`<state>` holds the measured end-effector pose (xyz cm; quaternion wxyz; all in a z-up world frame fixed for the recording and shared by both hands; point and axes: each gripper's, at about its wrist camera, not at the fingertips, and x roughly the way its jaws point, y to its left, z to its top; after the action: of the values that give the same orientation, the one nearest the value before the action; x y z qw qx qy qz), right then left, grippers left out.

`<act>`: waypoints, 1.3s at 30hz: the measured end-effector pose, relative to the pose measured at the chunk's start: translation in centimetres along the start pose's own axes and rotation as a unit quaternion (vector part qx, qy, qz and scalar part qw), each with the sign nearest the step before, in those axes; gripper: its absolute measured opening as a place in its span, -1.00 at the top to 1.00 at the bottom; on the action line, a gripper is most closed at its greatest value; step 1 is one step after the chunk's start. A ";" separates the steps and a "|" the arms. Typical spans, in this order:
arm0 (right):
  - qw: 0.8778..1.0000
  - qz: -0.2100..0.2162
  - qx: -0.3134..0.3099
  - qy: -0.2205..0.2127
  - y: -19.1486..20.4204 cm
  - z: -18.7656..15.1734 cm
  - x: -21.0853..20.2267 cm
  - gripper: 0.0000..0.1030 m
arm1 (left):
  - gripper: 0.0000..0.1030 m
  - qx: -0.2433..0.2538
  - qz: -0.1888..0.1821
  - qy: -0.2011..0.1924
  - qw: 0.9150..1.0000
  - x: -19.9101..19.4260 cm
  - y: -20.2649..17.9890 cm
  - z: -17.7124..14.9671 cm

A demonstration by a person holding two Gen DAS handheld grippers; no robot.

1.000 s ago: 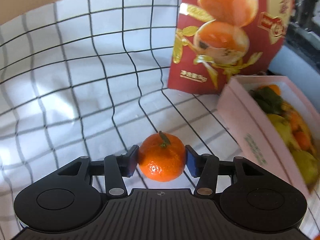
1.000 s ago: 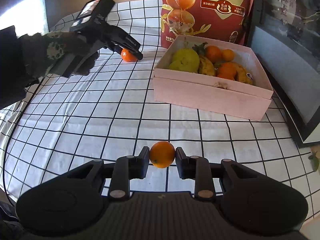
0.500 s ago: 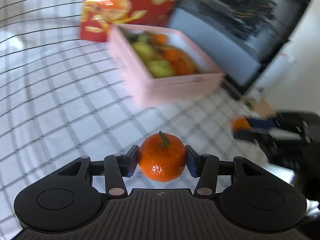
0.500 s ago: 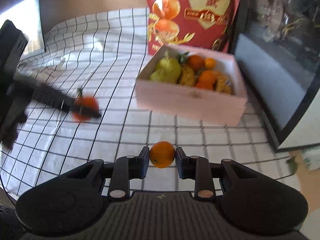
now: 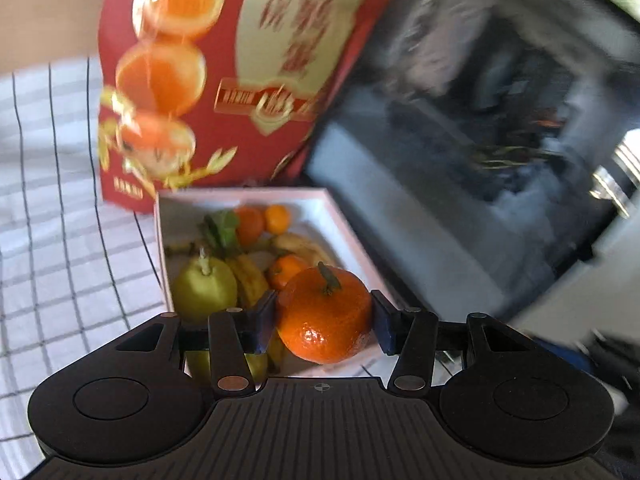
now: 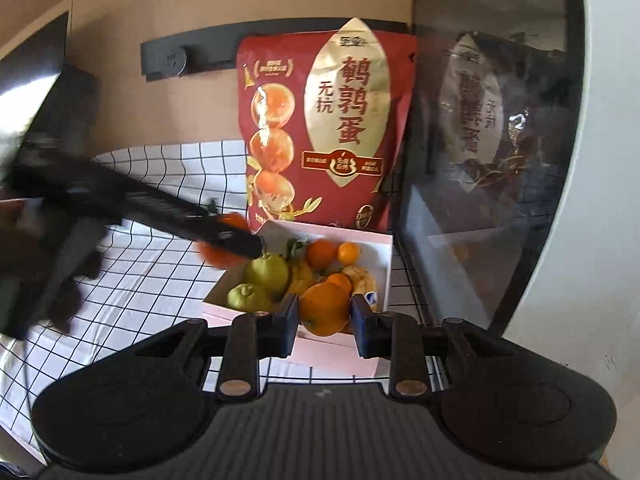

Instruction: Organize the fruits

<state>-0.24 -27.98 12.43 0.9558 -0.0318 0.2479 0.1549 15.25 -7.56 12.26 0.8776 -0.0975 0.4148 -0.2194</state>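
Note:
My left gripper (image 5: 323, 316) is shut on a large tangerine (image 5: 324, 316) with a green stem, held above the near right corner of the pink box (image 5: 348, 228). In the right wrist view the same left gripper (image 6: 224, 236) shows blurred over the box's left side. My right gripper (image 6: 325, 316) is shut on a small smooth orange (image 6: 324, 308), held just in front of the pink box (image 6: 384, 252). The box holds a green pear (image 5: 204, 288), bananas (image 5: 250, 276), and several small oranges (image 5: 250, 222).
A tall red and gold snack bag (image 6: 324, 128) stands right behind the box. A dark glass-fronted appliance (image 6: 492, 140) rises at the right. A white cloth with a black grid (image 6: 144, 264) covers the table to the left. A person's gloved hand (image 6: 48, 256) shows at the left.
Both grippers rose and swung toward the pink box with their fruits still held. The left one came from the far left of the cloth to above the box.

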 end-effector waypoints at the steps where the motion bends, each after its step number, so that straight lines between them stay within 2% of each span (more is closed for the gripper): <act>1: 1.000 0.002 0.003 0.001 -0.5 -0.2 0.1 0.47 | -0.06 -0.011 0.005 0.013 1.000 1.3 0.3 0.3; 4: 1.000 0.010 0.013 0.002 -1.8 -0.7 0.3 0.47 | -0.04 -0.026 0.012 0.039 0.999 3.8 0.6 0.2; 6: 1.000 0.015 0.020 0.006 -2.5 -1.1 0.6 0.47 | -0.04 -0.031 0.019 0.038 0.999 4.2 0.6 0.2; 10: 0.999 0.027 0.024 0.012 -3.6 -1.7 1.4 0.47 | -0.04 -0.050 0.005 -0.007 0.999 2.0 0.8 0.3; 13: 0.999 0.035 0.025 0.017 -3.9 -1.6 2.2 0.47 | -0.04 -0.058 0.021 -0.042 0.997 -0.6 1.4 -0.4; 17: 0.999 0.045 0.016 0.013 -3.3 -0.3 3.9 0.47 | -0.04 -0.072 0.050 -0.072 0.994 -3.8 2.5 -3.8; 20: 0.999 0.044 0.001 -0.006 -2.4 2.2 6.2 0.47 | -0.04 -0.062 0.070 -0.065 0.993 -5.1 2.8 -6.5; 25: 0.999 0.023 0.002 -0.027 -1.0 6.2 12.3 0.43 | -0.04 -0.037 0.096 -0.026 0.994 -5.7 3.7 -10.0; 27: 1.000 0.010 0.014 -0.009 -0.5 6.7 13.9 0.15 | -0.04 -0.023 0.103 -0.018 0.994 -6.0 4.3 -11.1; 30: 0.999 -0.002 0.041 -0.003 0.3 5.3 13.5 -0.09 | -0.04 -0.006 0.112 -0.011 0.994 -5.9 5.4 -12.5; 34: 0.997 -0.035 0.064 0.034 1.9 0.4 11.4 -0.14 | -0.04 -0.006 0.095 0.004 0.995 -4.7 6.6 -14.4; 37: 0.993 -0.058 0.069 0.072 2.8 -3.4 9.8 -0.15 | -0.04 -0.001 0.106 -0.001 0.994 -3.8 6.2 -15.3; 39: 0.990 -0.061 0.077 0.101 2.8 -5.3 9.4 -0.23 | -0.04 -0.009 0.113 -0.011 0.993 -3.5 5.7 -15.9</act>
<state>4.26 -23.42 3.27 0.9333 0.0115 0.3516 0.0726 2.80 -0.71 2.48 0.9005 -0.0599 0.4152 -0.1140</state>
